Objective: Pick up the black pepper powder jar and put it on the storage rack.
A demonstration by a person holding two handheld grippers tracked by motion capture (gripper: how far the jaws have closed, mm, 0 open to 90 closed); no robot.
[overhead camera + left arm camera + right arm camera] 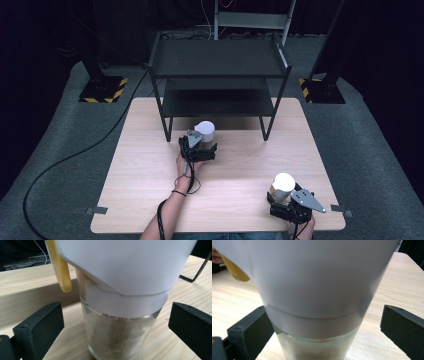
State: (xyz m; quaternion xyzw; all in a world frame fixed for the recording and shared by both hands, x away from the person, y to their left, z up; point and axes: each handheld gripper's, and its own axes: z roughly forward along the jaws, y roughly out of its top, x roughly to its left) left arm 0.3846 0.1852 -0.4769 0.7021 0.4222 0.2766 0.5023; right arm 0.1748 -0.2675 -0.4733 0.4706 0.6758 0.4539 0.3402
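Two glass jars with white flared lids stand on the wooden table (150,165). One jar (205,131) is just in front of the black rack, and my left gripper (201,141) is open around it. In the left gripper view the jar (117,340) holds pale powder, a yellow tab (61,270) hangs from its lid, and both black jaws of my left gripper (113,323) stand off the glass. The other jar (283,185) is near the front right corner, between the open jaws of my right gripper (281,196). In the right gripper view this jar (317,290) stands between the jaws of my right gripper (324,326), with gaps on both sides.
A black two-shelf metal rack (220,75) stands on the table's far half, its legs (167,125) close to the left jar. A black cable (75,155) runs over the grey floor at the left. The table's front edge lies just behind the right gripper.
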